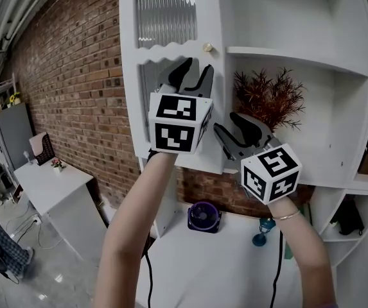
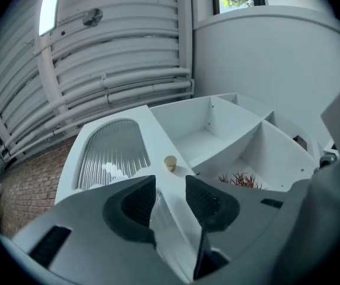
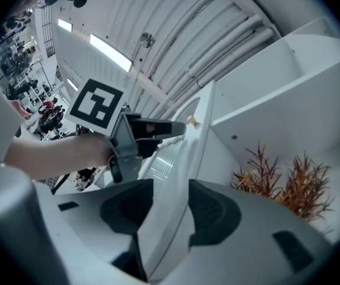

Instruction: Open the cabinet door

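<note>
The white cabinet door [image 1: 210, 18] has a ribbed glass pane and a small brass knob [image 1: 207, 47] near its right edge. My left gripper [image 1: 196, 69] is raised in front of the door, just below the knob. In the left gripper view its jaws [image 2: 170, 186] stand open with nothing between them, and the knob [image 2: 170, 162] sits just past the tips. My right gripper [image 1: 227, 124] hangs lower, by the door's lower right corner. Its jaws [image 3: 171, 189] stand apart, with the door's edge [image 3: 202, 135] showing through the gap. I cannot tell whether it touches.
Open white shelves [image 1: 299, 56] to the right of the door hold a red dried plant [image 1: 270, 98]. Below, a white table [image 1: 196, 268] carries a purple fan [image 1: 203, 216] and a teal object [image 1: 261, 233]. A brick wall [image 1: 74, 95] runs to the left.
</note>
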Demonstrator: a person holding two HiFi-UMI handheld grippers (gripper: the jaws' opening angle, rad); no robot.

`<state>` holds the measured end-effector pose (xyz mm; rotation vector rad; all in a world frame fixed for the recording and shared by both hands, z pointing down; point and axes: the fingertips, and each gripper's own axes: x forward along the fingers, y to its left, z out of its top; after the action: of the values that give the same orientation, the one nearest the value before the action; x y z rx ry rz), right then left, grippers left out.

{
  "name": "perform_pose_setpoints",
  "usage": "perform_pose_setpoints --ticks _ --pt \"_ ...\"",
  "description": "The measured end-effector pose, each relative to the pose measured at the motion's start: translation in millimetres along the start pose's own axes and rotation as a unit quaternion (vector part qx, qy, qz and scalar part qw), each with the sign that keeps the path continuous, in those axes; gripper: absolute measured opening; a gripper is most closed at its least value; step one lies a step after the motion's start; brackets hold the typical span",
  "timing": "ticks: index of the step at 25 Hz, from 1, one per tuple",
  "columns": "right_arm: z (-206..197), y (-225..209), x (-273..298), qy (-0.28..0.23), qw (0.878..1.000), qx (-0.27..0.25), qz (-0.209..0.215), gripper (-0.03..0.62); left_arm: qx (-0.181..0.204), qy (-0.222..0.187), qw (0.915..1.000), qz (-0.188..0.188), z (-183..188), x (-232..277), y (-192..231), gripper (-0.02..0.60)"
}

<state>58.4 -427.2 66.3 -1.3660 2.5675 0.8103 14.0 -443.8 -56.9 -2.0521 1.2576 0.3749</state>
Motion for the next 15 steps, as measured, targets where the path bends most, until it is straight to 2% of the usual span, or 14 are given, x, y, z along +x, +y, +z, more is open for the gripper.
perform_pose_setpoints --ticks 7,15 --pt "5 -4 -2 -0.006 1.000 0.001 0.002 0.178 -0.006 0.002 0.9999 0.008 24 28 1 0.146" --pt "5 -7 -9 -0.007 1.000 0.010 0.003 0.178 0.007 0.020 0.9996 0.017 24 41 -6 0.125"
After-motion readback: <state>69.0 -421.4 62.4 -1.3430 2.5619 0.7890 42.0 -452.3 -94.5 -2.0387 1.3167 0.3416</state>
